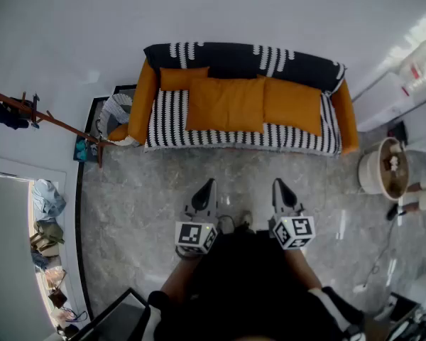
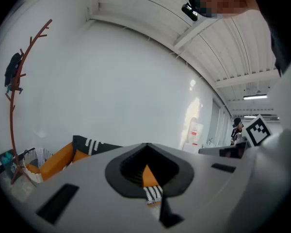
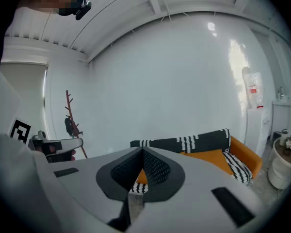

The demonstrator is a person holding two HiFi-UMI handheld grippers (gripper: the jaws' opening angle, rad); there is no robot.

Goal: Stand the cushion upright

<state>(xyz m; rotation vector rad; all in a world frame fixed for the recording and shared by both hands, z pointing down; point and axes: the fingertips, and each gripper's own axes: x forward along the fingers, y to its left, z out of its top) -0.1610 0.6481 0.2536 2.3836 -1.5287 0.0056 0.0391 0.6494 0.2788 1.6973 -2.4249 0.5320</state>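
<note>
Left of sofa [image 1: 241, 60]: coat rack [image 1: 44, 118], basket [image 1: 116, 111]; right: bucket [image 1: 366, 173]; cushion [image 1: 224, 104] lies flat.

Head view steeply down; both gripper views face distant sofa [image 1: 227, 61].

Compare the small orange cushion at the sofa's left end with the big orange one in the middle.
The small cushion shows as a narrow strip, while the middle cushion shows a far broader face. The small cushion sits against the black backrest. The middle cushion spreads over the striped seat almost to its front edge and seems to lie flat. Both are plain orange.
</note>
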